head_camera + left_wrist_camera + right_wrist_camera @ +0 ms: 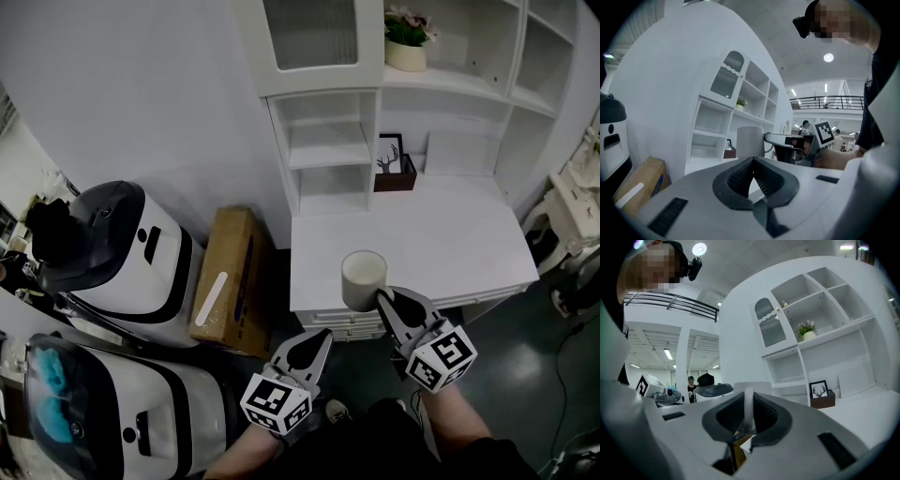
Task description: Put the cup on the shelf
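A white cup (pixel 363 278) hangs in the air over the front edge of the white desk (pixel 441 248). My right gripper (pixel 385 298) is shut on its handle (pixel 748 411), which shows pinched between the dark pads in the right gripper view. The cup body (pixel 750 141) also appears in the left gripper view, just beyond the jaws. My left gripper (pixel 319 337) is lower and to the left of the cup, in front of the desk, jaws together with nothing between them. The white shelf unit (pixel 333 150) with open compartments rises at the back of the desk.
A framed deer picture (pixel 394 161) stands in a brown box on the desk's back. A potted plant (pixel 408 39) sits on an upper shelf. A cardboard box (pixel 230 279) lies left of the desk, beside two white-and-black machines (pixel 122 253).
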The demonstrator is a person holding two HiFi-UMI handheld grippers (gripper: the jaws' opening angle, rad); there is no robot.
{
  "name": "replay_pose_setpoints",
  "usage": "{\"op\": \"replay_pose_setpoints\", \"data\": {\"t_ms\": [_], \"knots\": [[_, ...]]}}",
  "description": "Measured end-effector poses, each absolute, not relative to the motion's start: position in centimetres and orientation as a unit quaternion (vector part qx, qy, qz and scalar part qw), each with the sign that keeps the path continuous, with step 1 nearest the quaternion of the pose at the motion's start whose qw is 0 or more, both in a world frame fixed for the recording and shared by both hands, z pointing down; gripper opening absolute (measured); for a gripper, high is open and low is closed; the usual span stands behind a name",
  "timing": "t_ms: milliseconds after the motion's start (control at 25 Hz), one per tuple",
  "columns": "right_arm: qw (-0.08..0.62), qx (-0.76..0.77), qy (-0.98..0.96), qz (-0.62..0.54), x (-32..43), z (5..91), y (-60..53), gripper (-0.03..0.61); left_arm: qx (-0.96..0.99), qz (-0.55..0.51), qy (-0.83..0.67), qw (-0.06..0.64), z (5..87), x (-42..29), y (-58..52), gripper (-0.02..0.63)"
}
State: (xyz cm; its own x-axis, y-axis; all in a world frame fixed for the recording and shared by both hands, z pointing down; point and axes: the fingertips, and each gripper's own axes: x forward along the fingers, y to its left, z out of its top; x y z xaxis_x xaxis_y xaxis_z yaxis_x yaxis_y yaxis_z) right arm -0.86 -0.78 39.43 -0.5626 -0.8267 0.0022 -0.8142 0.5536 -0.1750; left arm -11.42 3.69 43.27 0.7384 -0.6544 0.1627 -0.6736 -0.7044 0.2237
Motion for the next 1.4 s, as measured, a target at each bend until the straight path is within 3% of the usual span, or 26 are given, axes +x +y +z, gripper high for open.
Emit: {"op": "replay_pose_setpoints", "data": {"t_ms": [1400], "knots": [[0.041, -0.429, 0.9, -0.07, 2.5, 38.1, -11.0, 0.028, 0.901, 0.027, -0.408, 0.146, 43.6, -8.2, -4.5, 0.005]]}}
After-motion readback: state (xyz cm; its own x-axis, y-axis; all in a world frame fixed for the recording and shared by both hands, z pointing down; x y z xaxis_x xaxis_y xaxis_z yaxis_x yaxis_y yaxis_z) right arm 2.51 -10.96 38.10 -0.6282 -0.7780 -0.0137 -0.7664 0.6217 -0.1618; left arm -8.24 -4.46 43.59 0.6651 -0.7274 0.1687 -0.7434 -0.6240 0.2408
